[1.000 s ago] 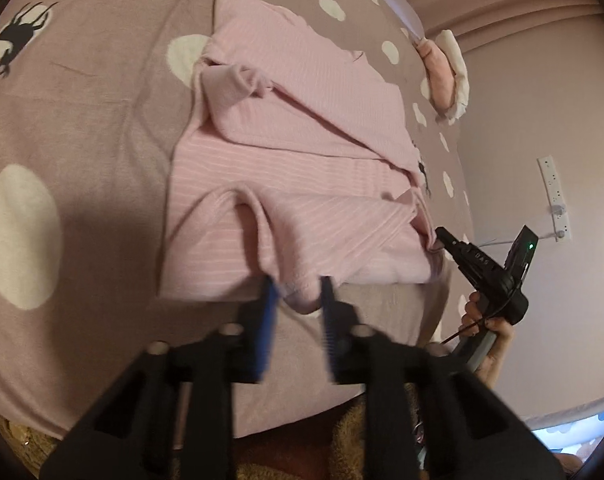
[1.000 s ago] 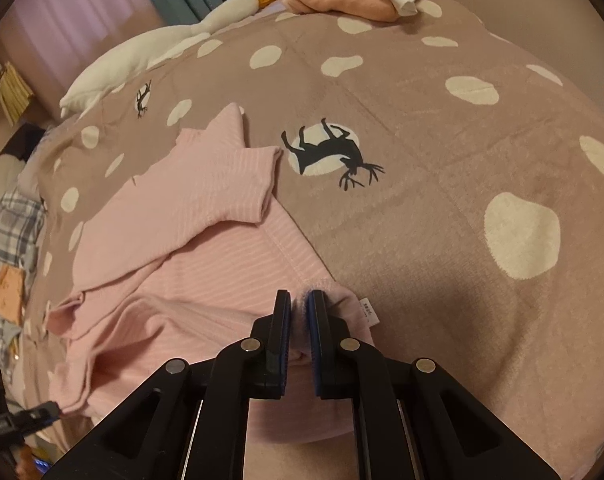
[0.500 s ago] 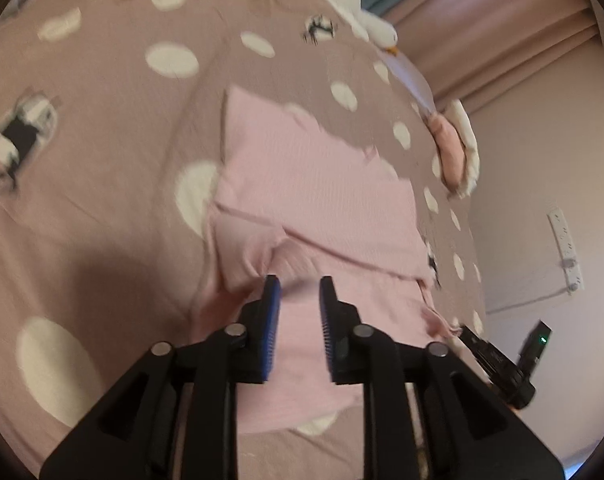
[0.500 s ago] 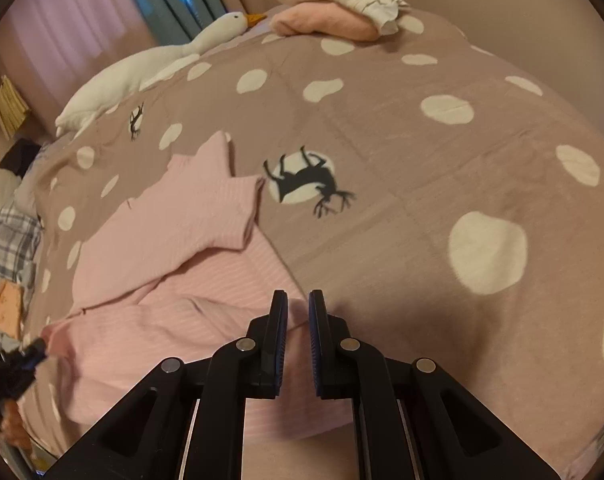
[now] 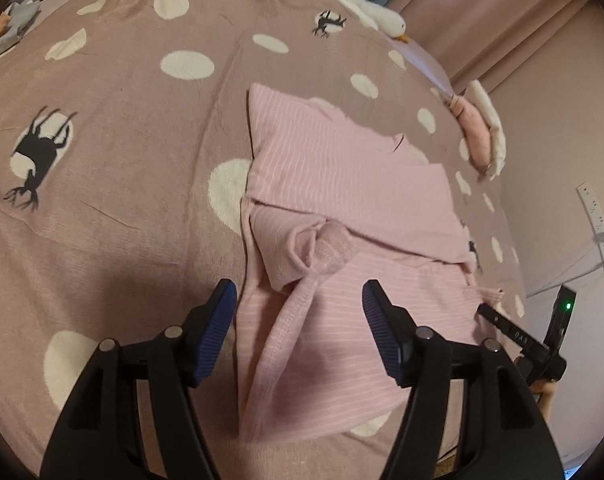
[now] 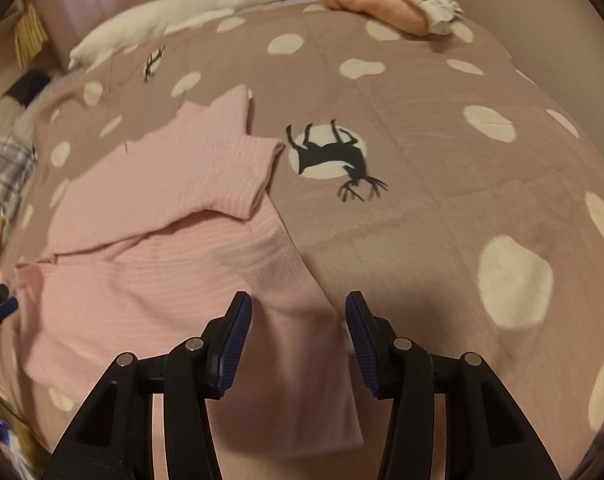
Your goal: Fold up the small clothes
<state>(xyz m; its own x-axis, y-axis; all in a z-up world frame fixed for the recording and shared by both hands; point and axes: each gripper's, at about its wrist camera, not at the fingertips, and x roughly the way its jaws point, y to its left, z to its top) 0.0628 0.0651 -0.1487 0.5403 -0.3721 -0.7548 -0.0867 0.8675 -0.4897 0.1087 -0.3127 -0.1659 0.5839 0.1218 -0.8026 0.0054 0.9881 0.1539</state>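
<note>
Pink striped knit garment (image 5: 353,216) lies partly folded on the mauve bedspread with white dots and black deer prints (image 5: 114,208), near the bed's front edge. Left gripper (image 5: 298,320) hovers just above the near hem, fingers (image 5: 216,330) spread wide, holding nothing; a folded hem edge with a bunched cuff sits between and just beyond them. Right gripper (image 6: 298,324) also hovers above the garment (image 6: 174,248), fingers (image 6: 234,340) wide apart and empty, straddling the garment's right edge where it meets the bedspread (image 6: 441,208). In the left wrist view the right gripper's black body with a green light (image 5: 541,336) shows at the garment's far-right corner. Upper half of the garment is folded down over the lower half, one sleeve corner pointing away. Beyond it, a black deer print on a white circle (image 6: 333,156). At the far end of the bed, a white plush goose with an orange beak (image 6: 190,4) and a folded pink and white cloth pile (image 6: 389,0).
</note>
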